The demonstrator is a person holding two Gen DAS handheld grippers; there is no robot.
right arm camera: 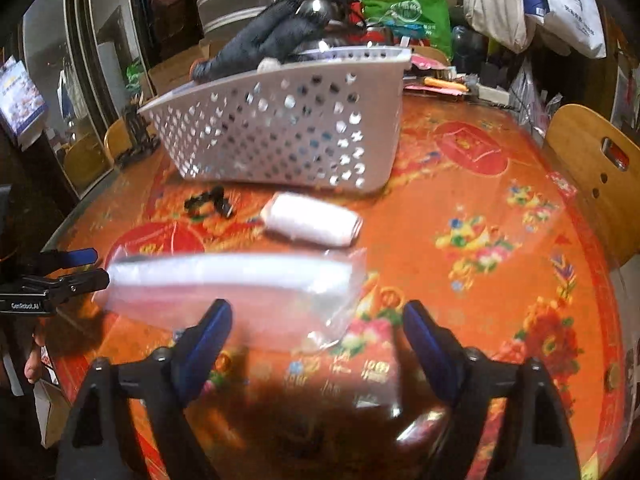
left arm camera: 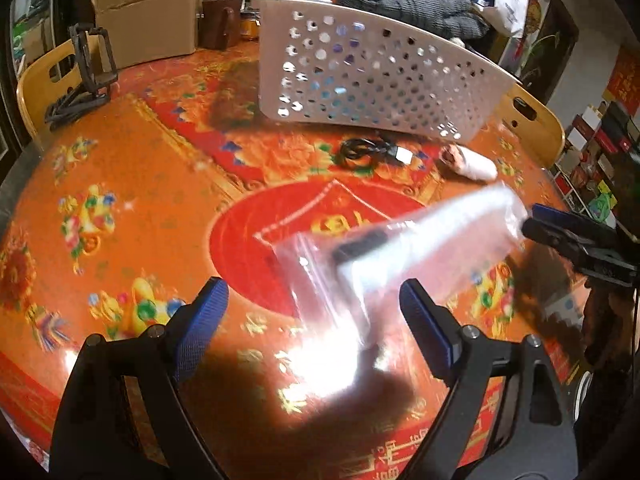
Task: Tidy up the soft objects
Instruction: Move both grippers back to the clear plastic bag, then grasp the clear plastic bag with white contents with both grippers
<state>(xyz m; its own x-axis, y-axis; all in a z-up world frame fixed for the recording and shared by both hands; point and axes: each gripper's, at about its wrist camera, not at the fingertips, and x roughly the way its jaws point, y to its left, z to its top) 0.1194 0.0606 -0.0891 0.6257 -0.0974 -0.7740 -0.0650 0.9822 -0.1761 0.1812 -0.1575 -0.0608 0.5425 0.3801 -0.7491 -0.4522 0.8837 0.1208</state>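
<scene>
Clear plastic bag [right arm camera: 240,292], lying flat on table [right arm camera: 460,208]: both grippers, left [left arm camera: 314,312] and right [right arm camera: 318,320], hovering with jaws released, empty; should be pinching opposite edges, lifting together toward perforated basket [right arm camera: 280,136].

- The left wrist view looks forward along the left gripper [left arm camera: 314,308], tilted down at the table [left arm camera: 132,184] from close above, its two fingers filling the bottom edge
- It faces the white basket [left arm camera: 376,76] at 12 o'clock, with the right gripper [left arm camera: 560,232] coming in at 3 o'clock
- The right wrist view looks along the right gripper [right arm camera: 318,324], tilted down likewise and equally near the table [right arm camera: 500,208]
- It sees the white basket [right arm camera: 280,136] toward 11 o'clock and the left gripper [right arm camera: 76,268] at 9 o'clock
- Both views share the clear plastic bag [left arm camera: 400,264] [right arm camera: 224,288], the basket, a white roll [left arm camera: 476,166] [right arm camera: 312,222] and the black cable [left arm camera: 368,152] [right arm camera: 212,202]
</scene>
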